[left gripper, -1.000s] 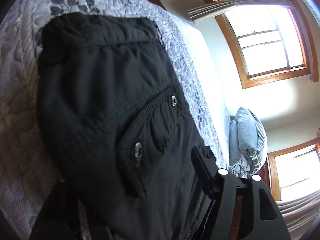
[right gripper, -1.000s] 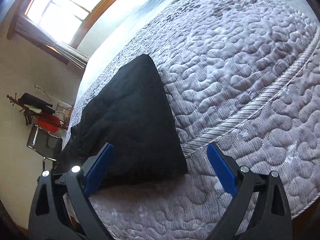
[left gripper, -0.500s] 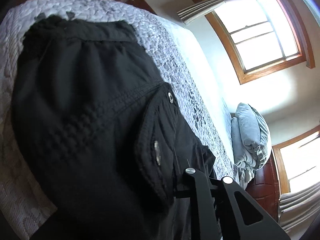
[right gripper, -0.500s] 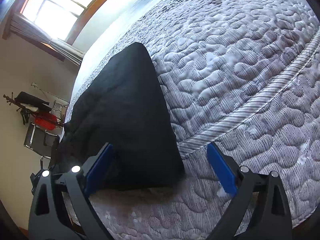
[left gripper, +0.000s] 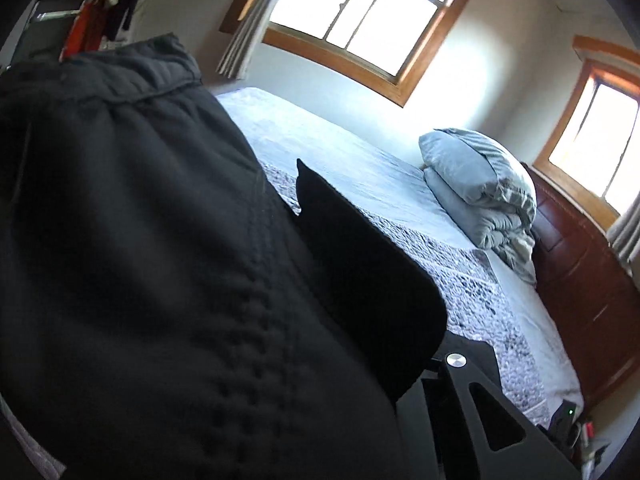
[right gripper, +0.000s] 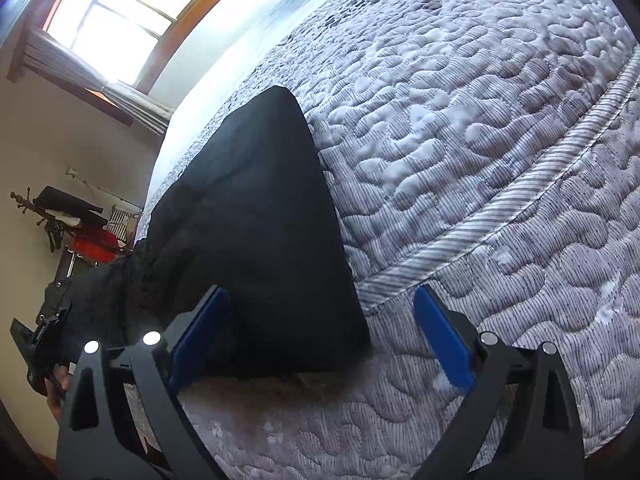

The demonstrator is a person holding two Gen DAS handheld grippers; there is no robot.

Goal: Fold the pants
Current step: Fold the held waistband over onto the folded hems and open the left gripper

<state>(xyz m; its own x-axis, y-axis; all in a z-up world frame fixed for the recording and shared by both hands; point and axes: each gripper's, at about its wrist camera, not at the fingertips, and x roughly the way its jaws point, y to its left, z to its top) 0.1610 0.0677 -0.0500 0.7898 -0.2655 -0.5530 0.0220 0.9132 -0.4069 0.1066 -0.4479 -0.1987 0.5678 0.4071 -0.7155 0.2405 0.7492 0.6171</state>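
Black pants (left gripper: 168, 264) fill the left of the left wrist view, lifted and draped over my left gripper, which is shut on them; only its right finger (left gripper: 476, 396) shows below the cloth. In the right wrist view the leg end of the pants (right gripper: 256, 232) lies flat on the quilted bed (right gripper: 480, 160). My right gripper (right gripper: 320, 336) is open, its blue pads either side of the pants' near corner, just above the quilt. My left gripper (right gripper: 44, 320) appears at the far left there, holding the raised cloth.
Folded grey-blue bedding (left gripper: 480, 188) sits at the head of the bed by a wooden headboard (left gripper: 580, 276). Windows (left gripper: 360, 12) are behind. A rack with red and black items (right gripper: 80, 232) stands past the bed's far side.
My left gripper has lifted the waist end of the pants off the bed and tilted up, so the room shows now. My right gripper has stayed open, edging slightly closer to the leg end.
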